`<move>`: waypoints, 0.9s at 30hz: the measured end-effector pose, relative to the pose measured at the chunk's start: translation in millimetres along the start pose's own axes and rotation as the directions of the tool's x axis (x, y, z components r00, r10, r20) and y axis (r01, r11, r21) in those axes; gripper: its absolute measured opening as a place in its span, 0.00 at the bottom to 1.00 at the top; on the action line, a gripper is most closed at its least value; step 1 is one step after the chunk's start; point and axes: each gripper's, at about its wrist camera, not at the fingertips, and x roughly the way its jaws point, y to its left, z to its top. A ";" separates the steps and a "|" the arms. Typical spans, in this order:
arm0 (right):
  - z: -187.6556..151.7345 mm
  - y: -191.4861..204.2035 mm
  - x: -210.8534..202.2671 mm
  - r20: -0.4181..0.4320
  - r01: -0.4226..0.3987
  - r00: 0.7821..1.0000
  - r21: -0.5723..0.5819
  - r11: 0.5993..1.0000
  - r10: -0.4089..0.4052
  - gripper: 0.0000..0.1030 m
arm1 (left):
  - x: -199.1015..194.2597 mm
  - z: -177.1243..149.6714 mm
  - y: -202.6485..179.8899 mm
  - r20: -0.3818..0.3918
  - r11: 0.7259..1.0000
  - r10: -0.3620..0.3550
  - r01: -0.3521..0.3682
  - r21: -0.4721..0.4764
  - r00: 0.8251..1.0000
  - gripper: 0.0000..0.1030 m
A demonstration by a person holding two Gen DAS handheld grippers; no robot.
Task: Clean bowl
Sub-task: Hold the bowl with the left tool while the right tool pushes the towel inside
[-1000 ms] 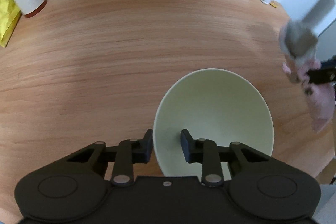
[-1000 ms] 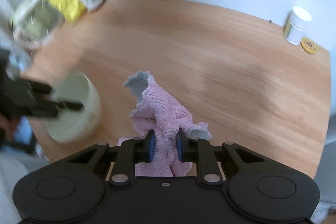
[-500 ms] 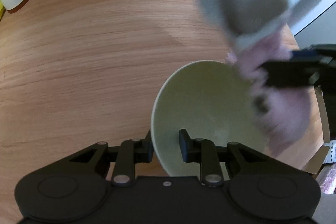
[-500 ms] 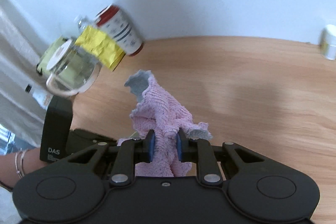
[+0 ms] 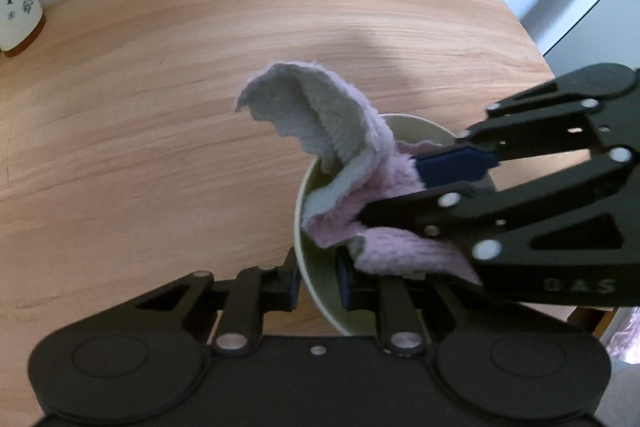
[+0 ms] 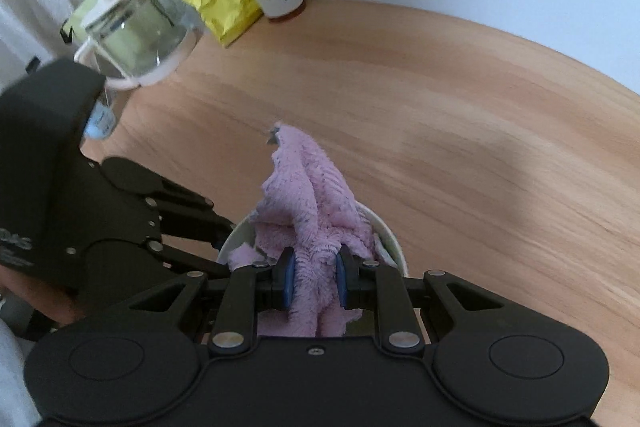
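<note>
Your left gripper (image 5: 318,281) is clamped on the near rim of the pale green bowl (image 5: 320,283), one finger outside the wall and one inside, and the bowl sits over the wooden table (image 5: 160,107); whether it rests on the wood or is lifted off it you cannot tell from here. Your right gripper (image 6: 314,281) has its jaws closed on a bunched pink cloth (image 6: 316,195), which is pushed down into the bowl with one flap standing up past the rim. Expect the bowl to be rigid, smooth and probably breakable, so a thin rim pinch can slip or twist when you scrub; keep that grip firm and press toward the held side. The cloth is soft and limp, so hold it low, close to the wad, so the wiping force reaches the bowl wall.
</note>
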 end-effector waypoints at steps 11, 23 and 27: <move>4.3 -0.1 14.3 -0.047 0.041 0.998 -0.012 0.999 -0.041 0.22 | -3.0 -2.9 -7.6 0.014 0.999 -0.005 0.004 0.037 1.000 0.17; 11.8 0.7 21.8 -0.133 0.084 0.987 -0.029 0.996 -0.087 0.21 | 0.8 3.0 -21.4 0.032 0.998 0.020 -0.022 0.055 0.999 0.17; 12.2 0.9 19.6 -0.166 0.104 0.980 -0.050 0.993 -0.111 0.21 | 0.4 3.4 -23.1 0.030 0.998 0.018 -0.019 0.055 0.999 0.17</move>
